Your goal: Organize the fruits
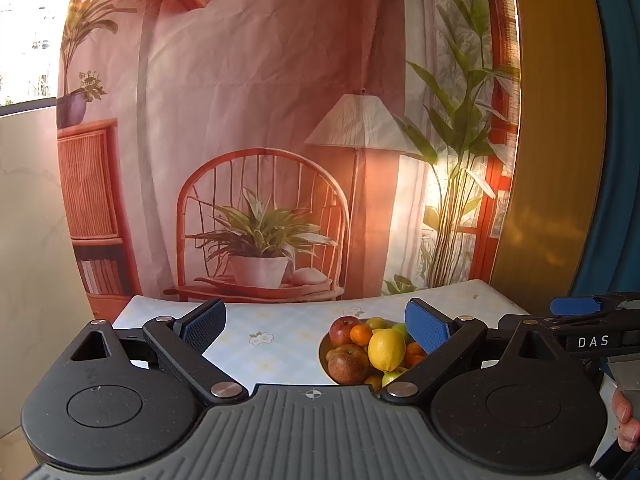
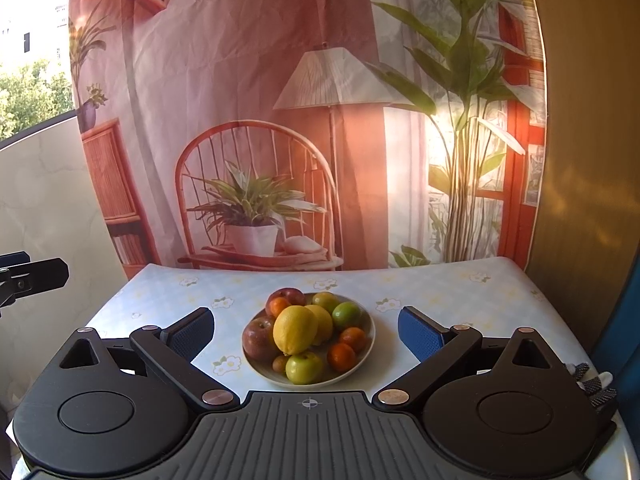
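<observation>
A shallow plate (image 2: 362, 354) (image 1: 322, 354) heaped with fruit sits mid-table. On it lie a big lemon (image 2: 295, 329) (image 1: 386, 349), red apples (image 2: 260, 338) (image 1: 349, 363), green apples (image 2: 304, 367), a lime (image 2: 346, 315) and several small oranges (image 2: 341, 357) (image 1: 361, 335). My right gripper (image 2: 306, 330) hovers short of the plate, fingers spread wide and open, nothing between them. My left gripper (image 1: 316, 324) is open too, with the plate just inside its right finger (image 1: 426, 326). The right gripper's body (image 1: 580, 328) shows at the left wrist view's right edge.
The table wears a pale floral cloth (image 2: 440, 300) and ends at a printed backdrop (image 2: 256, 140) of a chair and plants. A yellow-brown panel (image 2: 580, 160) stands on the right. A person's fingers (image 1: 626, 424) hold the right tool. Bare cloth lies left of the plate (image 1: 272, 340).
</observation>
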A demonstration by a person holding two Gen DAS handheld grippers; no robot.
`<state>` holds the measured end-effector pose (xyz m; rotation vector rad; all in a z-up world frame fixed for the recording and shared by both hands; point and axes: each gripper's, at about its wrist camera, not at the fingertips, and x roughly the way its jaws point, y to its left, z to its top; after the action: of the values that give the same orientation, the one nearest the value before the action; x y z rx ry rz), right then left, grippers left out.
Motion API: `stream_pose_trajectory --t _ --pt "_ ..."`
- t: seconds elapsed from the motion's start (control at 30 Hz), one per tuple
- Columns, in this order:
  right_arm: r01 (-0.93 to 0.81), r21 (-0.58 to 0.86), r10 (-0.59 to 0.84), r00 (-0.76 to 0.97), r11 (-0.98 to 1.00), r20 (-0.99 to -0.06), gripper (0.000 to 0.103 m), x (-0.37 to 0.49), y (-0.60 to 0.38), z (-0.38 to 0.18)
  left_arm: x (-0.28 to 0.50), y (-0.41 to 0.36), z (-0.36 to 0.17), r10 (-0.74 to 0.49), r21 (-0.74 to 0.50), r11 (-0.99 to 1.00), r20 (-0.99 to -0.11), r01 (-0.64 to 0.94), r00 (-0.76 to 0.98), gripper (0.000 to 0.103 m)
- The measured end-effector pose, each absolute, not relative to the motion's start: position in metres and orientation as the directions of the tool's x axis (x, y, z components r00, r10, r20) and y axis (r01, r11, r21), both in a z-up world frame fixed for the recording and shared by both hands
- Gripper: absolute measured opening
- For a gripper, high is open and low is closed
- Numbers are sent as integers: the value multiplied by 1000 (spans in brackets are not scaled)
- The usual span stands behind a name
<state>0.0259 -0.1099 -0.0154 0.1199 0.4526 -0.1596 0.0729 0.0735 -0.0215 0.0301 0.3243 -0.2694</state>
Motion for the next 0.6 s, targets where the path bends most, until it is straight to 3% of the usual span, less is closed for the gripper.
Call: stream_pose_trajectory --t 0.6 --pt "181 79 -128 889 980 -440 97 25 -110 -11 73 76 -19 -275 -29 959 -317 281 908 98"
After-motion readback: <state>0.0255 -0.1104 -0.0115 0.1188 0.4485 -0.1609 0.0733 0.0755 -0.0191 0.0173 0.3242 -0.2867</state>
